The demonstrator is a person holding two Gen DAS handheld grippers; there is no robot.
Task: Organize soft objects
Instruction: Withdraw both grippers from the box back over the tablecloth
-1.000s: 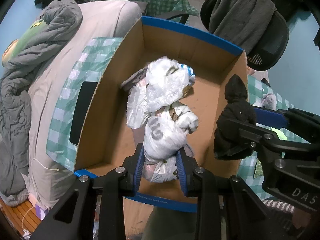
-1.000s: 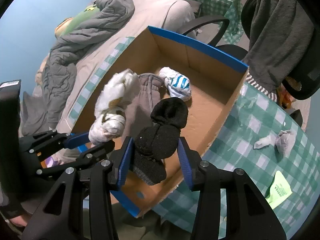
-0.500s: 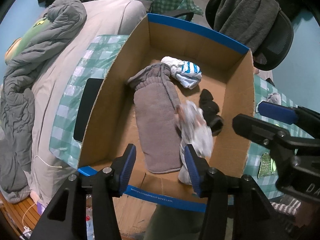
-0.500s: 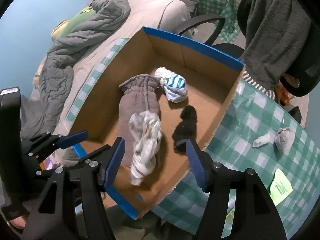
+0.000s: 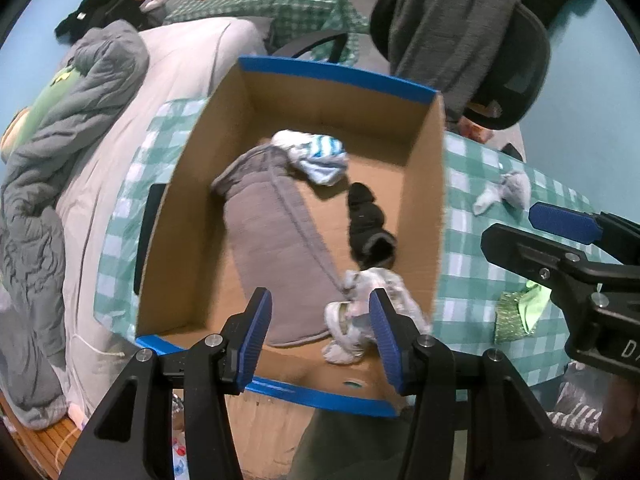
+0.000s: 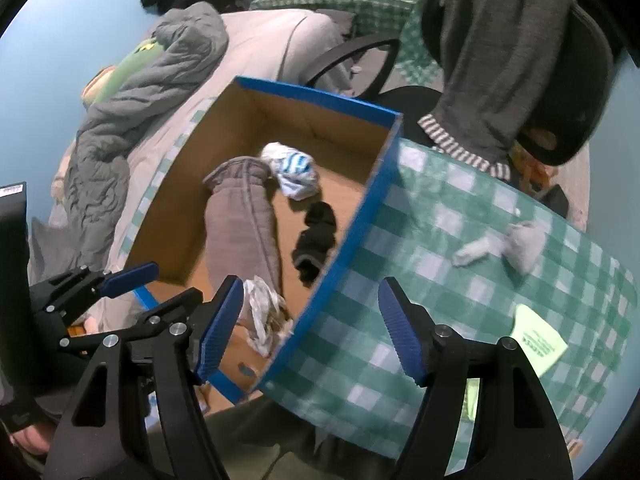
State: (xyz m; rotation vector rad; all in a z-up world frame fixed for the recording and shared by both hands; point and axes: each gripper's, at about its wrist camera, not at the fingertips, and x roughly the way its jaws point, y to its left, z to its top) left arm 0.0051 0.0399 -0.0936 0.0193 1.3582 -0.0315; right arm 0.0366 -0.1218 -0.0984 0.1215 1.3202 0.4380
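A cardboard box (image 5: 424,200) with a blue taped rim holds a folded grey garment (image 5: 272,240), a white-and-blue striped bundle (image 5: 320,156), a black sock bundle (image 5: 368,220) and a crumpled white bundle (image 5: 372,304). My left gripper (image 5: 320,328) hangs open over the box's near end, above the white bundle, pads touching nothing. My right gripper (image 6: 310,324) is over the box's right rim (image 6: 360,220) and the checked tablecloth (image 6: 420,208); its jaws are opening with nothing between them. A grey-and-white sock bundle (image 6: 516,240) lies on the tablecloth.
A bed with a grey duvet (image 5: 60,140) lies left of the box. An office chair draped with a grey garment (image 5: 460,32) stands behind. A green paper slip (image 6: 540,340) and a glittery green item (image 5: 508,320) lie on the tablecloth. A flat black device (image 5: 150,232) lies beside the box.
Both grippers opened. The white bundle left the left gripper and the black socks left the right; both now lie in the box. The grippers drew back and rightwards.
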